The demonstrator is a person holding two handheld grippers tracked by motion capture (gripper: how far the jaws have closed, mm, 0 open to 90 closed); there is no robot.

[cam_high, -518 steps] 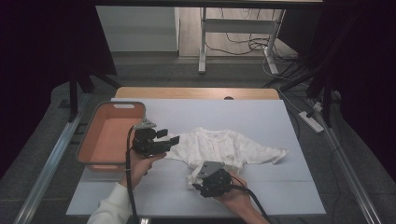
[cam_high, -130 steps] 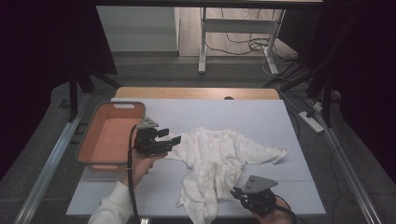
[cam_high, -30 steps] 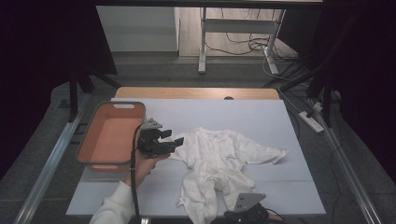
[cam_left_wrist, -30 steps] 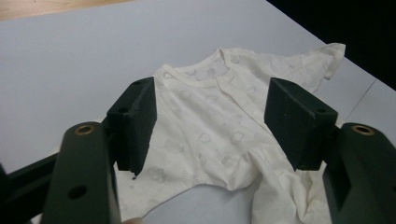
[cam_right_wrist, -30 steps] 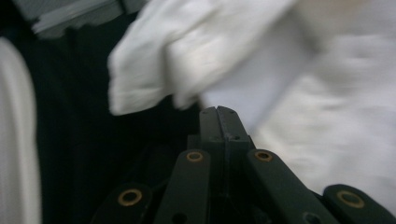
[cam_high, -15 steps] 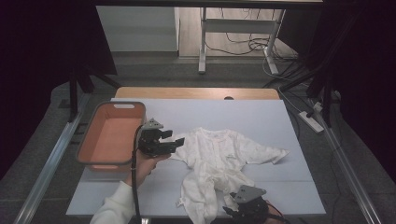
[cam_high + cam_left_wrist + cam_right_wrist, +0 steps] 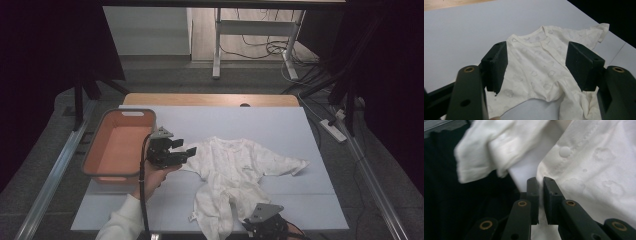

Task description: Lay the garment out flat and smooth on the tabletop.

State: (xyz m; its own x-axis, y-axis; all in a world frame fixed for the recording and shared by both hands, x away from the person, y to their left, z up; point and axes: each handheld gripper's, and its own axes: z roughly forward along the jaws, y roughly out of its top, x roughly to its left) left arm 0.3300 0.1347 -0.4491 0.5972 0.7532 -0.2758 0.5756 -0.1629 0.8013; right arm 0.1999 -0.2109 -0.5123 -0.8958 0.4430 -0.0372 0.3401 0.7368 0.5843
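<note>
A white baby romper (image 7: 235, 167) lies spread on the pale table (image 7: 280, 125), neck toward the far side and legs toward the front edge. My left gripper (image 7: 184, 146) hovers by its left sleeve, jaws wide apart. In the left gripper view, the left gripper (image 7: 537, 50) frames the romper (image 7: 534, 75) and holds nothing. My right gripper (image 7: 246, 226) sits at the table's front edge by the romper's leg. Its jaws have just been closing. In the right gripper view, the right gripper (image 7: 541, 182) pinches a thin edge of the romper (image 7: 599, 165).
An orange tub (image 7: 125, 113) stands at the table's left, just behind my left hand. A wooden strip (image 7: 210, 99) runs along the far edge. Beyond are a desk frame (image 7: 218, 45), floor cables and a power strip (image 7: 336, 130) at the right.
Since the earliest frame the romper's legs have been drawn out toward the front edge, and the right gripper went from the garment's middle to that edge. The left gripper has hardly moved.
</note>
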